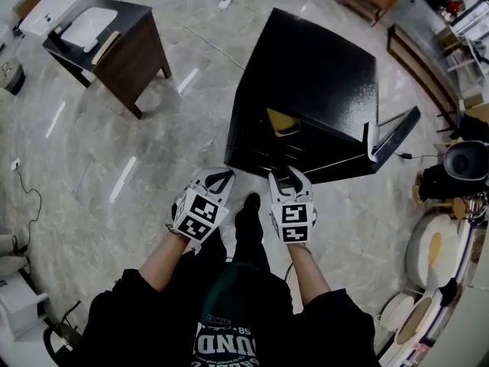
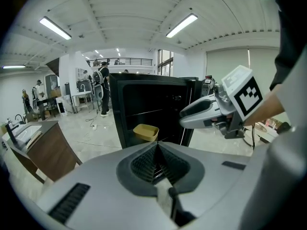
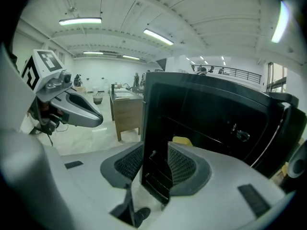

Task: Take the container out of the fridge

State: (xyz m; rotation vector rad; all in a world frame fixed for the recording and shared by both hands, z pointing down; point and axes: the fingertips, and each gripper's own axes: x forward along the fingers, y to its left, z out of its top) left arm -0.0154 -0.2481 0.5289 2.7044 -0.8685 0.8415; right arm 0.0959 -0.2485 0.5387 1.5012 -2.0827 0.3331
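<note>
In the open fridge (image 1: 321, 75) a yellow container (image 1: 283, 121) sits on a shelf. The left gripper (image 1: 220, 179) has its fingers together. The right gripper (image 1: 290, 180) has them apart and empty.

A dark wooden sink cabinet (image 1: 141, 56) stands on pale marble floor (image 1: 92, 174).

A shiny grey floor (image 1: 92, 151) is seen. A brown cabinet (image 1: 134, 60) with a white sink (image 1: 88, 27) is placed on it. Long lights (image 2: 55, 28) are hung on the white ceiling (image 2: 124, 13).
</note>
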